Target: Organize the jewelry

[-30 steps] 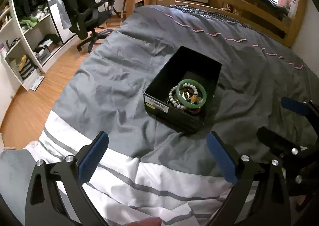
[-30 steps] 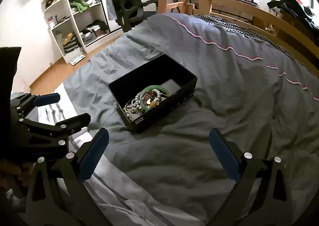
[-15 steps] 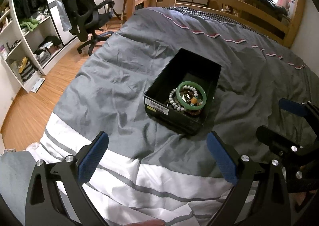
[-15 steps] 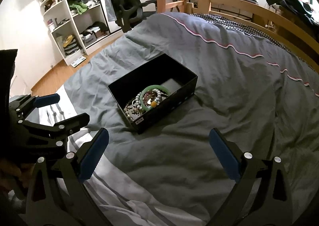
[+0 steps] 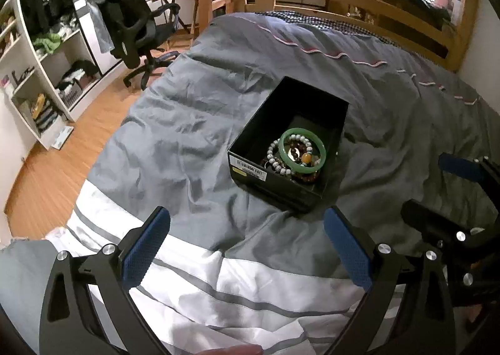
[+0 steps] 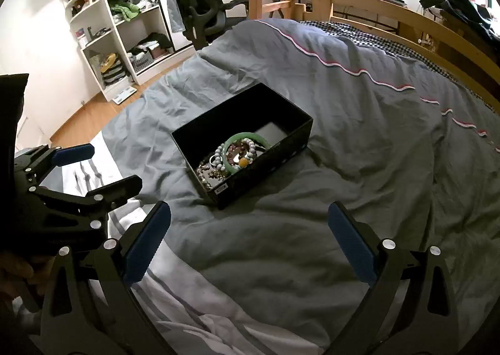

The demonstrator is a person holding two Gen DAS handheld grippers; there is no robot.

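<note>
A black open box (image 5: 325,106) (image 6: 290,111) sits on the grey bedcover. In its near end lie a green bangle (image 5: 302,150) (image 6: 247,139), a pale bead bracelet (image 5: 275,161) (image 6: 220,159) and darker bead strands, piled together. My left gripper (image 5: 247,239) is open and empty, held above the bed short of the box; it also shows in the right wrist view (image 6: 106,167). My right gripper (image 6: 250,236) is open and empty, to the right of the box; it also shows in the left wrist view (image 5: 437,189).
The grey duvet (image 6: 359,167) covers the bed, with a white striped sheet (image 5: 250,292) at the near edge. A wooden bed frame (image 5: 375,11) runs along the far side. An office chair (image 5: 134,26) and white shelves (image 6: 125,36) stand left on the wooden floor.
Both grippers have risen and drawn back slightly, so the box sits a little lower in view. Nothing in the box has moved. Both stay open.
</note>
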